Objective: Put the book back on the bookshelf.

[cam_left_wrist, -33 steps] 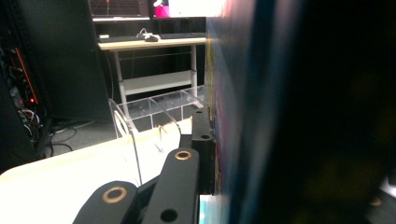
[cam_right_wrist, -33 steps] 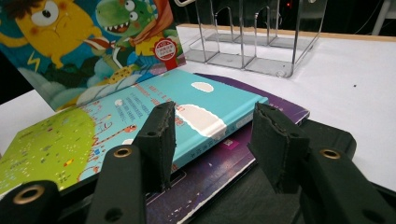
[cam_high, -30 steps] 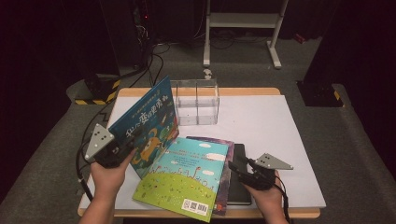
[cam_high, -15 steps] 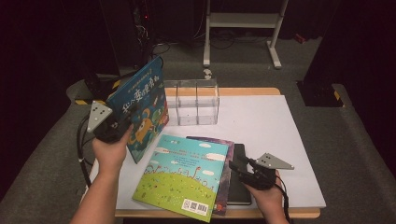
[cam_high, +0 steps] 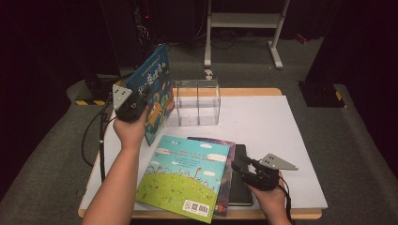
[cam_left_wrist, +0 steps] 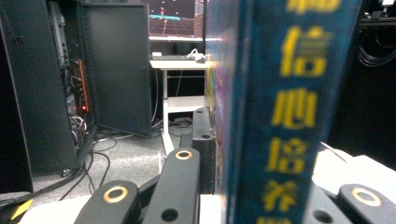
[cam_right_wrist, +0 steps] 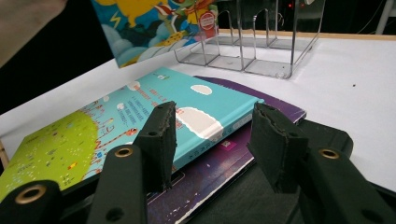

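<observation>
Left hand-held gripper (cam_high: pixel 126 104) clenched on the blue picture book (cam_high: pixel 151 91), I am holding it upright just left of the clear rack (cam_high: pixel 196 102) and judging it should stay vertical to enter a slot, right hand-held gripper (cam_high: pixel 256 171) idling unclenched.

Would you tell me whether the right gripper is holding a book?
No, the right gripper has open jaws with nothing between them, beside the green book.

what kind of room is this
Probably a lab or studio set up for recording, not a home. Dark drapes surround a lone white table, an open equipment rack trails cables on the grey floor, and a monitor sits on a white desk behind it.
</observation>
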`<state>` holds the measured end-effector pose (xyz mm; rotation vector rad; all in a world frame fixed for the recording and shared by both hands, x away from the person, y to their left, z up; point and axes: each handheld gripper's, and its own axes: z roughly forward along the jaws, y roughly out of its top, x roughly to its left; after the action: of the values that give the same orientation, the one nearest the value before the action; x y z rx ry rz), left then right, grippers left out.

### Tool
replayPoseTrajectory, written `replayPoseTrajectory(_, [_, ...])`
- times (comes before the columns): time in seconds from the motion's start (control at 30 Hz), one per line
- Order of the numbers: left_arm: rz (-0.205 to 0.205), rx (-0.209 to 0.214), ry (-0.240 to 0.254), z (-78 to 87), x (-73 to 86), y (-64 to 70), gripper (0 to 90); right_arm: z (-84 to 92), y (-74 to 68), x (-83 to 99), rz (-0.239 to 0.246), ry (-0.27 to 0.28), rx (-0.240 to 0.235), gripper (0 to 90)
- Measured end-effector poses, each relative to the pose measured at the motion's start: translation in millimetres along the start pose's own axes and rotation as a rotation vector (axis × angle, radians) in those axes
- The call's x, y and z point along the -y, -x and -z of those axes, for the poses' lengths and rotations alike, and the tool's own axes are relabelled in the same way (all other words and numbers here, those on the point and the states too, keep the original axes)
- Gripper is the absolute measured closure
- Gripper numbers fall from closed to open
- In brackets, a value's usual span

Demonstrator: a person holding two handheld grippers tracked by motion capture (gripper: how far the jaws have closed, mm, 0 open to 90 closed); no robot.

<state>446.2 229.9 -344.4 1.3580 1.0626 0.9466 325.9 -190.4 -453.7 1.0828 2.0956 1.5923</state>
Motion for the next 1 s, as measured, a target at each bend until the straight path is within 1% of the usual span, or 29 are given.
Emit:
replayPoseTrajectory(0.23, [-0.004, -0.024, 0.013, -16.5, 11.7, -0.3, 82.7, -0.4, -0.1, 0.8, -0.005, -0.001, -0.007, 50.2])
replayPoseTrajectory(0.4, [0.007, -0.031, 0.013, -23.5, 19.7, -0.4, 82.6, -1.1, -0.7, 1.5, -0.003, -0.005, -0.011, 50.2])
replayPoseTrajectory(0.47, [0.002, -0.033, 0.008, -25.0, 22.1, -0.6, 82.6, -1.6, -1.0, 1.8, -0.003, -0.006, -0.011, 50.2])
replayPoseTrajectory(0.63, [0.008, -0.032, 0.02, -22.6, 29.0, -1.9, 82.1, -3.0, -1.6, 2.9, -0.003, -0.013, -0.015, 49.9])
replayPoseTrajectory(0.7, [0.021, -0.036, 0.011, -20.3, 30.9, -3.9, 81.4, -3.5, -2.4, 3.0, 0.0, -0.015, -0.016, 49.7])
replayPoseTrajectory(0.8, [0.023, -0.038, 0.006, -17.3, 33.5, -6.4, 79.6, -4.3, -3.9, 3.2, 0.006, -0.018, -0.014, 49.5])
replayPoseTrajectory(0.83, [0.027, -0.032, 0.003, -16.7, 33.6, -7.0, 79.1, -4.6, -4.2, 3.3, 0.008, -0.02, -0.014, 49.5])
replayPoseTrajectory(0.9, [0.024, -0.027, 0.001, -15.6, 33.2, -6.9, 76.3, -5.2, -4.9, 3.6, 0.01, -0.022, -0.013, 49.4])
replayPoseTrajectory(1.0, [0.02, -0.026, -0.008, -14.6, 33.3, -6.8, 69.3, -5.9, -5.5, 3.8, 0.013, -0.026, -0.014, 49.2])
